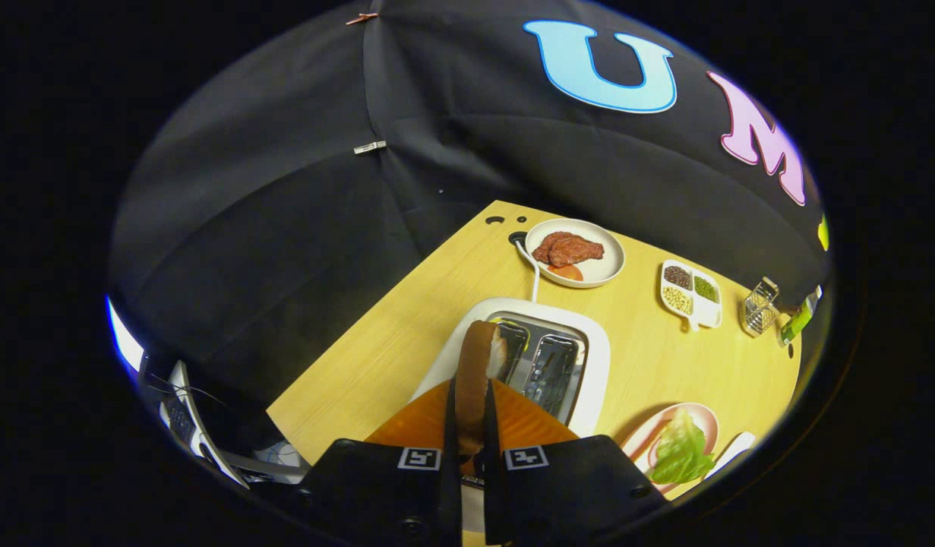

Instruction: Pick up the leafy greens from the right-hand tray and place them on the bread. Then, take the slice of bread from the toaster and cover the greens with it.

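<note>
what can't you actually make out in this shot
- Bread slice, gripper view: the gripper is shut on it edge-on, so its faces are hidden.
- Bread under the leafy greens on the pink plate: the greens cover it.
- Toaster: its near end is hidden behind the fingers.
- Divided dish: its contents are too small to identify.
- Clear holder: too small and distorted to tell what it is.

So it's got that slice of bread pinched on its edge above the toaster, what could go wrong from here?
The gripper holds the bread slice only by a thin edge, so it might slip or twist and drop back onto the toaster. The leafy greens sit heaped on the pink plate, so the slice could land tilted or push them off.
</note>
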Demonstrator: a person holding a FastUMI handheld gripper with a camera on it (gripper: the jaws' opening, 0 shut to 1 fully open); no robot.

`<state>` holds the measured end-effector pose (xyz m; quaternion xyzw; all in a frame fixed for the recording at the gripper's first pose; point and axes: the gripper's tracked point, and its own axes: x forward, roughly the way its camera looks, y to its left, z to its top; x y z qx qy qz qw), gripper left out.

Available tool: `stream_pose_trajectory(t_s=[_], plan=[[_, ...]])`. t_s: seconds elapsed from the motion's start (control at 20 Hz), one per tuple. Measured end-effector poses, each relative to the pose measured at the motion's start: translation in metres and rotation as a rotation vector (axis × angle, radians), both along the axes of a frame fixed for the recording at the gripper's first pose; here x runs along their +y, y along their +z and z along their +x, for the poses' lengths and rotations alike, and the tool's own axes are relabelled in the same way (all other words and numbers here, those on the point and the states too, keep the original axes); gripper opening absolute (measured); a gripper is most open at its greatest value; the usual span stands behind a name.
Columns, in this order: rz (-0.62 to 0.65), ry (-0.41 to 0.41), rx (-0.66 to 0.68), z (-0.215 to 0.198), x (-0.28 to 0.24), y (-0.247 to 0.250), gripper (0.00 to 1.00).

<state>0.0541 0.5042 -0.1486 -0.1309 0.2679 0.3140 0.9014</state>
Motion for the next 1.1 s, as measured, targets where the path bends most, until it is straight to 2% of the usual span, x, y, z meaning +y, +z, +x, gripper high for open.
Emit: stream_pose_trajectory(t_s=[0.2,0.35,0.65,0.8,1.1], plan=[[0.05,0.061,-0.007,-0.002,-0.002,0.017,0.12],[0.116,0.072,-0.011,-0.007,-0.007,0.038,0.11],[0.246,0.011,-0.018,-0.003,-0.036,0.087,0.12],[0.297,-0.046,-0.028,0.008,-0.062,0.107,0.11],[0.32,-0.141,-0.055,0.031,-0.127,0.113,0.11]])
